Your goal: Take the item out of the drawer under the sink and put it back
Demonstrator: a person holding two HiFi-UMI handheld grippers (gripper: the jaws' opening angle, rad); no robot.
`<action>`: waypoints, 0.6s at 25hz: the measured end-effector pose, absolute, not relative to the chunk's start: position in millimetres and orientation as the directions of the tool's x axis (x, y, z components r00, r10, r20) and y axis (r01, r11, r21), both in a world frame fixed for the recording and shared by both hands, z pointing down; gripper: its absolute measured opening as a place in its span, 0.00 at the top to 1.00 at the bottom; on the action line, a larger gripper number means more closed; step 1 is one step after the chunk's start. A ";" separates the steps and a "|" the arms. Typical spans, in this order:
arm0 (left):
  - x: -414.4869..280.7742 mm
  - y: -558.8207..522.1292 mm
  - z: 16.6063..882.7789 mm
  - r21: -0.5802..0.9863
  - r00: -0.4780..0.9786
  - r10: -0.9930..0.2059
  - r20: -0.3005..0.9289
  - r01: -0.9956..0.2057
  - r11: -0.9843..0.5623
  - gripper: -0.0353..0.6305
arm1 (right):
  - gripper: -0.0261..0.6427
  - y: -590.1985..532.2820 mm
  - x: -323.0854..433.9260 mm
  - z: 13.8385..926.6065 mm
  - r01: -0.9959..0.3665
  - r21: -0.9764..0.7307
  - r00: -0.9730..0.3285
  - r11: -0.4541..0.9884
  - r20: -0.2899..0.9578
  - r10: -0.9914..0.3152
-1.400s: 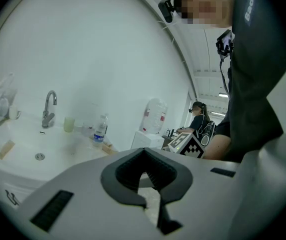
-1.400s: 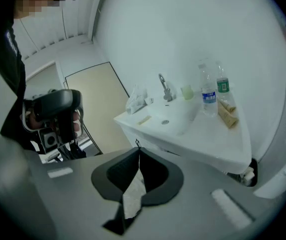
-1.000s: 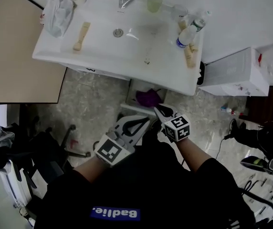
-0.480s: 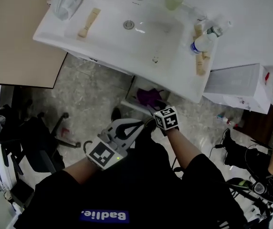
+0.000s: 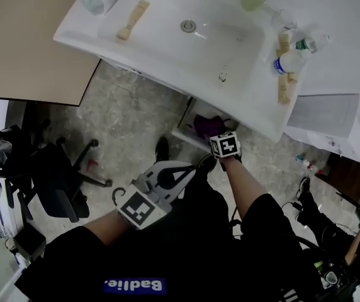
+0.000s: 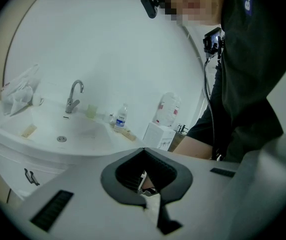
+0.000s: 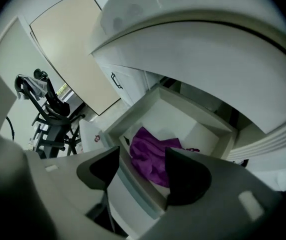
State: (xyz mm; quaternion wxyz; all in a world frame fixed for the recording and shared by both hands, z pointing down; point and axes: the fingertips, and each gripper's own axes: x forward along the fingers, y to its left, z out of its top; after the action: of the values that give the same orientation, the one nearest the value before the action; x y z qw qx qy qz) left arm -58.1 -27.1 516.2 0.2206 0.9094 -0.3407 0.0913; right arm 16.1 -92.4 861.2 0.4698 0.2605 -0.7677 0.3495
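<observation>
The drawer (image 7: 133,120) under the sink (image 5: 167,49) is pulled open. The purple cloth (image 7: 153,156) lies inside it, soft and crumpled, at 12 o'clock from the right tool (image 7: 142,170). That tool has just been opening and is wide, gripping nothing. The left tool (image 6: 148,194) is closed and empty. I think lifting out and putting back are both left.

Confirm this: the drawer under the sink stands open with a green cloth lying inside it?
Not green: the cloth is purple, as the right gripper view shows. The drawer under the sink does stand open with the cloth lying inside it.
</observation>
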 end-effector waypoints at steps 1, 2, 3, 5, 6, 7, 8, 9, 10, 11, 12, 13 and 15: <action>-58.5 -26.2 515.7 0.329 0.753 -0.578 0.315 -0.658 -0.678 0.94 | 0.58 -93.4 15.1 867.4 -0.730 -0.284 -0.411 0.622 0.909 -0.066; -59.2 -25.0 515.9 0.321 0.754 -0.576 0.317 -0.656 -0.683 0.94 | 0.58 -94.4 13.2 872.9 -0.726 -0.277 -0.400 0.629 0.915 -0.060; -60.0 -23.9 517.0 0.318 0.754 -0.574 0.320 -0.656 -0.685 0.94 | 0.57 -95.7 11.5 878.3 -0.719 -0.269 -0.389 0.641 0.920 -0.051; -62.5 -23.6 521.3 0.322 0.751 -0.572 0.330 -0.659 -0.680 0.94 | 0.57 -99.4 10.1 889.2 -0.700 -0.253 -0.367 0.667 0.930 -0.033; -64.6 -24.7 523.8 0.327 0.748 -0.574 0.334 -0.663 -0.673 0.94 | 0.57 -101.3 10.0 894.7 -0.691 -0.246 -0.355 0.680 0.934 -0.023; -67.0 -26.6 525.8 0.329 0.744 -0.578 0.336 -0.667 -0.668 0.94 | 0.57 -102.4 10.0 900.4 -0.681 -0.238 -0.342 0.693 0.940 -0.013; -69.5 -29.0 527.1 0.327 0.741 -0.582 0.335 -0.671 -0.665 0.94 | 0.56 -102.6 10.0 906.2 -0.668 -0.229 -0.328 0.708 0.945 -0.003; -71.8 -31.4 527.9 0.320 0.738 -0.586 0.334 -0.674 -0.666 0.94 | 0.56 -101.8 9.9 911.9 -0.653 -0.220 -0.313 0.725 0.950 0.006; -73.7 -33.6 528.6 0.314 0.736 -0.589 0.334 -0.676 -0.667 0.94 | 0.56 -100.3 9.4 917.9 -0.636 -0.213 -0.301 0.742 0.954 0.016; -75.3 -35.6 529.6 0.310 0.734 -0.590 0.336 -0.677 -0.667 0.94 | 0.56 -98.7 8.3 923.3 -0.618 -0.209 -0.290 0.758 0.957 0.026; -76.5 -37.8 530.9 0.308 0.733 -0.590 0.338 -0.679 -0.667 0.94 | 0.56 -97.4 6.6 927.4 -0.603 -0.206 -0.280 0.771 0.959 0.038; -77.4 -40.0 532.3 0.307 0.731 -0.591 0.341 -0.680 -0.665 0.94 | 0.56 -96.9 4.9 930.7 -0.590 -0.202 -0.267 0.782 0.962 0.047; -77.7 -44.0 533.5 0.306 0.731 -0.591 0.342 -0.681 -0.665 0.94 | 0.56 -96.8 4.7 938.1 -0.572 -0.188 -0.239 0.798 0.969 0.057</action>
State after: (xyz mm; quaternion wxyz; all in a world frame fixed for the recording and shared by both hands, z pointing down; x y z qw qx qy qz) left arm -77.7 -44.0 533.5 0.2103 0.9062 -0.3509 0.1072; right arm 4.7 -96.8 938.1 0.5917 0.1738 -0.7410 0.2658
